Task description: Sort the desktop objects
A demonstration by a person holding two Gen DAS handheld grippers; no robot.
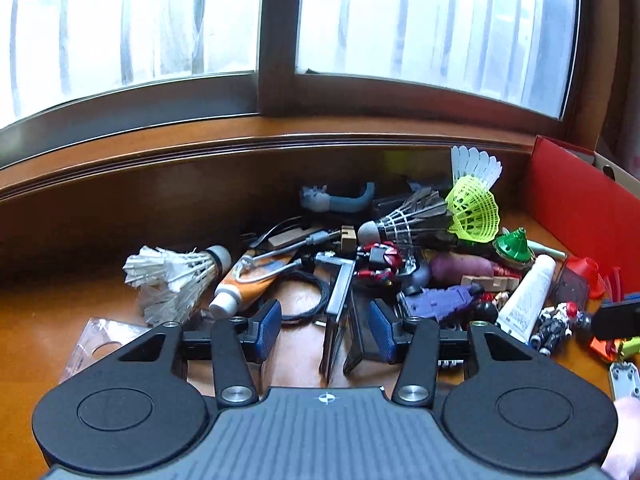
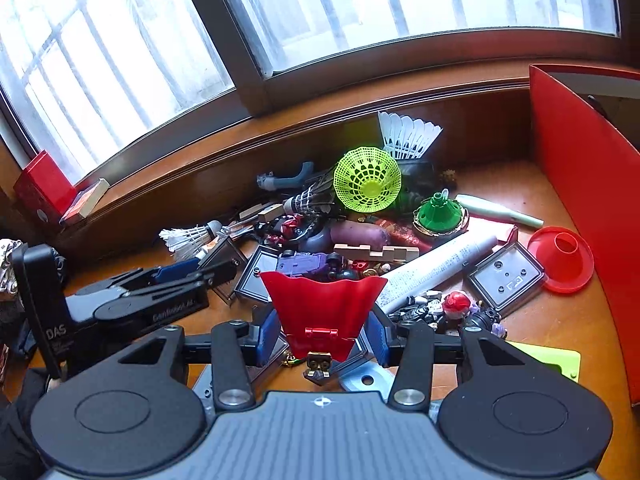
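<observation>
Right tongs (image 2: 323, 334) angled down, grasping red cape piece (image 2: 325, 306), left tongs (image 1: 325, 332) released over clutter

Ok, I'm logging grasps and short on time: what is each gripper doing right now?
Left gripper: open, an upright dark flat case between its pads, not gripped.
Right gripper: shut on a red fan-shaped toy part.

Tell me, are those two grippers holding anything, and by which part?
The right gripper holds a red fan-shaped plastic piece by its narrow lower end. The left gripper straddles upright clear panels; no pad presses them, so it holds nothing.
</observation>
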